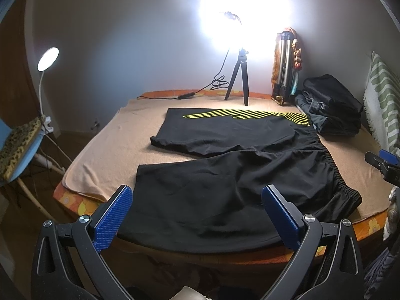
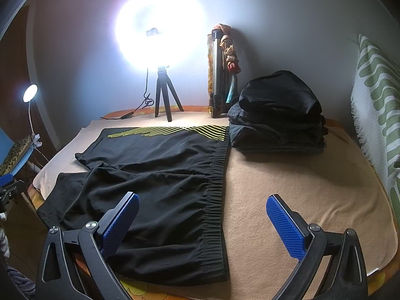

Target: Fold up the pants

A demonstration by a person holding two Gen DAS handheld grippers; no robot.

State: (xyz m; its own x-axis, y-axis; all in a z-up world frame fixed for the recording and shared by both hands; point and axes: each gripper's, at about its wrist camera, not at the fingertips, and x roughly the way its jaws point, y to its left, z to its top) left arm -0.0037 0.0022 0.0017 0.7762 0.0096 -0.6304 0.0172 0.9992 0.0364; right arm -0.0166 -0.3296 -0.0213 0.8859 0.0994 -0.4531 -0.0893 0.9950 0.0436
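Note:
Black shorts (image 1: pixel 225 175) with yellow stripes on the far leg lie spread flat on a tan blanket (image 1: pixel 112 145), waistband to the right. My left gripper (image 1: pixel 197 200) is open and empty, held above the near leg at the bed's front edge. My right gripper (image 2: pixel 202 210) is open and empty above the near end of the elastic waistband (image 2: pixel 215 187). The shorts (image 2: pixel 150 175) fill the left half of the right wrist view. The right gripper also shows at the right edge of the left wrist view (image 1: pixel 382 165).
A pile of folded dark clothes (image 2: pixel 277 115) sits at the back right. A ring light on a small tripod (image 2: pixel 163 95) and a folded tripod (image 2: pixel 217 75) stand by the wall. A chair with a clip lamp (image 1: pixel 20 145) is left of the bed.

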